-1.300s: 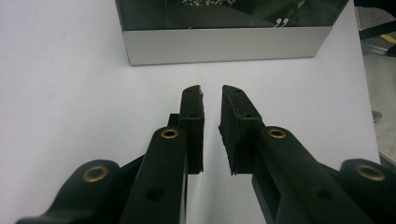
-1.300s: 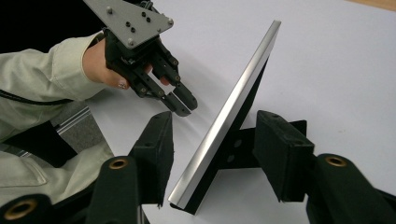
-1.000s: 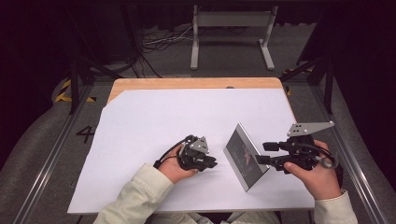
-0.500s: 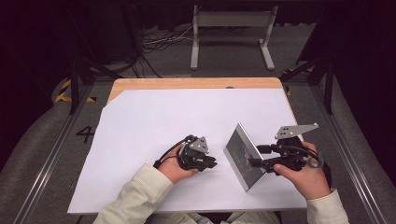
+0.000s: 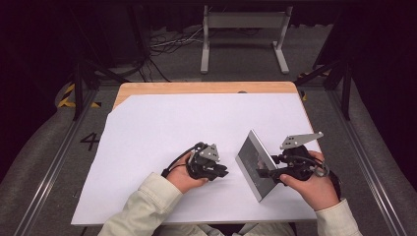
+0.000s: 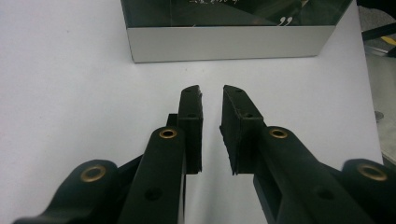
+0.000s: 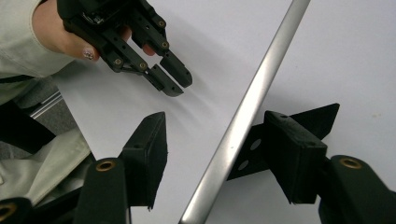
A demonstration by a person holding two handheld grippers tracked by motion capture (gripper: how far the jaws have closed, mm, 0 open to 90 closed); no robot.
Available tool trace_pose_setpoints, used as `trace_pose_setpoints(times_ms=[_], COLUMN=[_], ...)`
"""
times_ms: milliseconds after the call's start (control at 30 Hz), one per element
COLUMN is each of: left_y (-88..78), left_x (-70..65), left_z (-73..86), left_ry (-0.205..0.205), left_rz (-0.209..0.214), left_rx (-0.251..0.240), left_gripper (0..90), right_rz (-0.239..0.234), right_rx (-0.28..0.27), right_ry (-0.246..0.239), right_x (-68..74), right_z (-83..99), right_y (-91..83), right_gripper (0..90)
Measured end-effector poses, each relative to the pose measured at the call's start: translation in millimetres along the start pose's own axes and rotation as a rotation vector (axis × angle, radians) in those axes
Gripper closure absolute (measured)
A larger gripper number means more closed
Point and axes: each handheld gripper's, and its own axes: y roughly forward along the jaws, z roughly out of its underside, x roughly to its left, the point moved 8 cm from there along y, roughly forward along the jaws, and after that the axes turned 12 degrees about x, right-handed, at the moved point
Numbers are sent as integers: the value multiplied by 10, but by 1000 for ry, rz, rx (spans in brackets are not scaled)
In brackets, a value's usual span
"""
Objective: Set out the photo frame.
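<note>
Silver-edged panel (image 5: 256,164) stands tilted on the white surface (image 5: 162,128), between the right gripper (image 7: 219,158) fingers, which have just been closing but don't clamp it. Since earlier that gripper has sunk. Left gripper (image 6: 211,100) fingers stand slightly apart, empty.

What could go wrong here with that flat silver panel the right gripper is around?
The panel stands tilted on its edge on the white sheet, between the right gripper jaws, which have just been closing but look clear of it. It may tip flat or slide. The left gripper sits open, apart, giving no support.
</note>
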Motion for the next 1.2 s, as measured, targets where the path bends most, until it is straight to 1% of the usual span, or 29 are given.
trace_pose_setpoints(times_ms=[100,167,300,333,367,400,500,633,667,733,833,933,967,1000,1200], left_y=[5,5,0,-2,-5,-5,-4,-4,-4,-7,-15,-22,-25,-26,-46], left_x=[-3,-3,3,5,8,8,11,11,12,17,22,27,29,29,48], left_z=[3,6,7,6,11,11,11,12,12,16,18,21,26,29,50], left_ry=[-3,-5,-5,-3,-9,-9,-9,-9,-10,-10,-14,-15,-15,-19,-22], left_rz=[4,3,2,2,2,2,3,3,3,2,0,-1,0,-1,-5], left_rx=[1,3,3,1,1,1,-1,-1,-1,0,-4,-7,-6,-7,-9], left_gripper=[782,782,782,782,781,782,782,781,782,781,782,781,781,781,781], right_rz=[17,18,39,39,49,49,72,110,120,121,139,135,133,141,138], right_rx=[0,-3,-10,-10,-10,-10,-3,5,6,7,12,-10,-13,-13,-24], right_ry=[-4,-3,-6,-6,-10,-10,-10,0,-1,1,-7,-22,-27,-47,-65], right_x=[-5,-4,9,9,13,13,5,-37,-47,-57,-74,-77,-74,-75,-82], right_z=[-4,-7,-19,-19,-22,-22,-18,-2,0,1,1,-18,-23,-32,-64], right_y=[0,-4,-33,-33,-47,-47,-63,-90,-94,-98,-106,-129,-136,-145,-164], right_gripper=[454,461,524,524,560,560,611,718,731,741,790,834,832,835,837])
